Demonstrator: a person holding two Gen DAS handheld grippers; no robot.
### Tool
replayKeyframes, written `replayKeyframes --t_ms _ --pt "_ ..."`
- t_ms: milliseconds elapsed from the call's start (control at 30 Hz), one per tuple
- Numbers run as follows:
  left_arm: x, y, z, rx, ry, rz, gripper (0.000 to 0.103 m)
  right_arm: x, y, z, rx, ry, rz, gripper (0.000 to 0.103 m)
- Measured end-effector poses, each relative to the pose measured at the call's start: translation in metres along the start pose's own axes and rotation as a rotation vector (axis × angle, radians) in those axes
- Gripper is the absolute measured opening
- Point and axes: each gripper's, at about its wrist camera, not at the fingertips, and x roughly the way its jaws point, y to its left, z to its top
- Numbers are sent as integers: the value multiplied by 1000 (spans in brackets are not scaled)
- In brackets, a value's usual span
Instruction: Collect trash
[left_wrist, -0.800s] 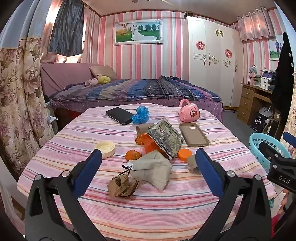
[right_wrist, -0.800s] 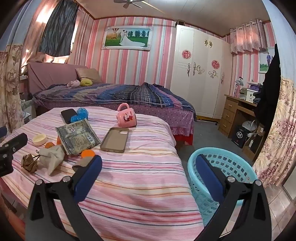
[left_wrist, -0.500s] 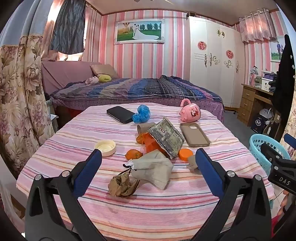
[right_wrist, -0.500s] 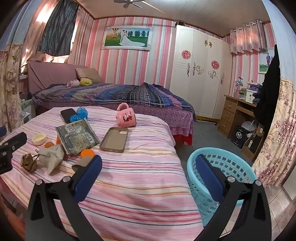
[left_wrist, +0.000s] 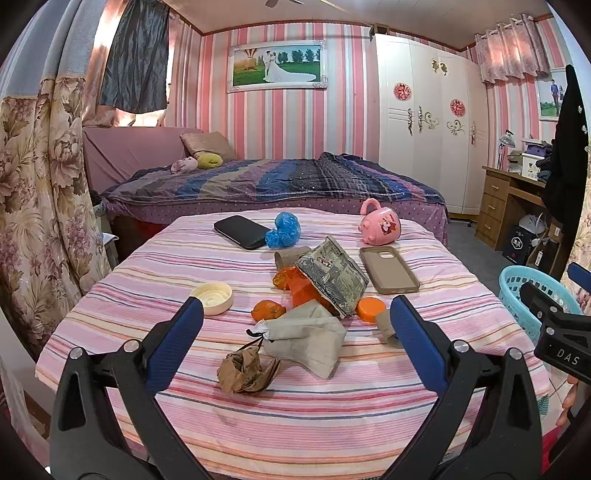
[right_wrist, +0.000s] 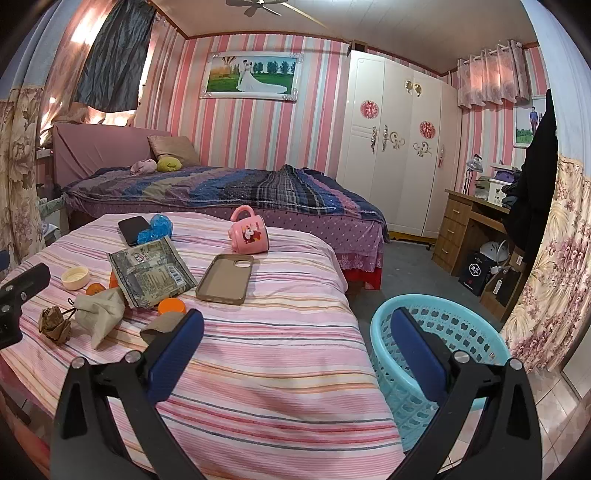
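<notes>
Left claw (left_wrist: 295, 332) stands wide open across the bottom of the left wrist view, blue fingers (left_wrist: 173, 343) apart and nothing between them. Beyond it, the striped table (left_wrist: 155, 266) carries the trash at the frame's centre: a crumpled brown paper ball (left_wrist: 245, 371) lowest, a grey folded cloth (left_wrist: 308, 341) just above it, an orange peel (left_wrist: 267, 310), an orange cap (left_wrist: 370, 309) and a torn snack wrapper (left_wrist: 332, 275) leaning over an orange plastic piece. A cream lid (left_wrist: 211, 293) lies left of centre; a black phone (left_wrist: 242, 232), blue plastic wad (left_wrist: 282, 230), pink mug (left_wrist: 380, 226) and phone case (left_wrist: 388, 269) sit higher. At the right edge is a turquoise basket (left_wrist: 517, 295).

Right claw (right_wrist: 295, 332) in the right wrist view is likewise spread fully and empty. The trash cluster lies at left: wrapper (right_wrist: 153, 271), cloth (right_wrist: 99, 314), paper ball (right_wrist: 53, 325). The basket (right_wrist: 465, 332) stands on the floor at lower right, beside the table (right_wrist: 277, 350).
</notes>
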Motion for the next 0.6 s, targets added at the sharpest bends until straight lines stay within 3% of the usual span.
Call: replayKeyframes --t_ms 600 --pt "-1 0 1 -1 -6 2 98 2 1 0 -3 1 -3 99"
